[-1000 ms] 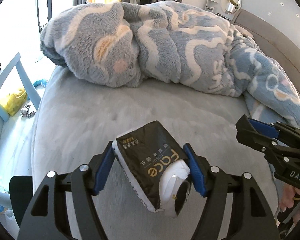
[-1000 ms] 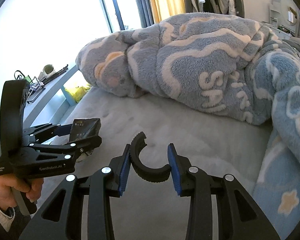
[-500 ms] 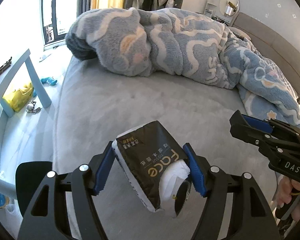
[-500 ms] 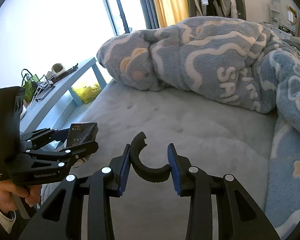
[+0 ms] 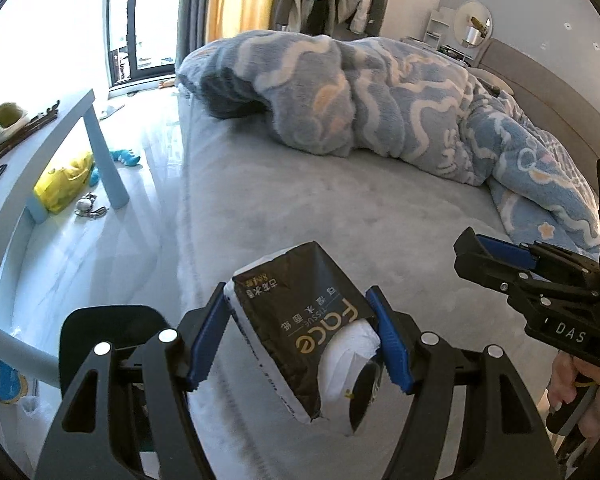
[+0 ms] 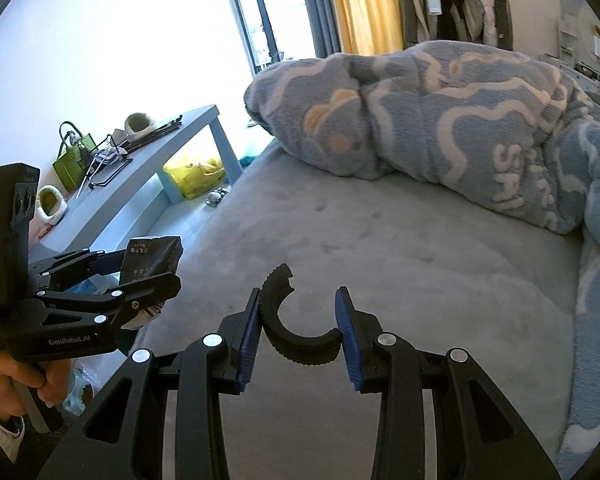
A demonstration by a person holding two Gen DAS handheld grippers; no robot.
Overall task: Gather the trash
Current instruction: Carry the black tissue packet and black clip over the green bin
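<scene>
A black tissue pack [image 5: 300, 320] with white tissue showing at its torn end is clamped between the blue pads of the left tool [image 5: 300, 334], held above the edge of the grey bed [image 5: 340, 216]. A broken black ribbed ring piece [image 6: 296, 328] is gripped by the right tool [image 6: 300, 336] — also over the bed. A blue patterned fleece blanket [image 5: 360, 96] is heaped beyond; a light blue tabletop [image 6: 156, 148] stands at the left.

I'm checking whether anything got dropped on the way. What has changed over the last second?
Both grippers have drawn back from the bed: the blanket looks farther off, and the blue table and floor have come into view. Nothing was let go: the left gripper still clamps the tissue pack, the right gripper the curved black piece.
</scene>
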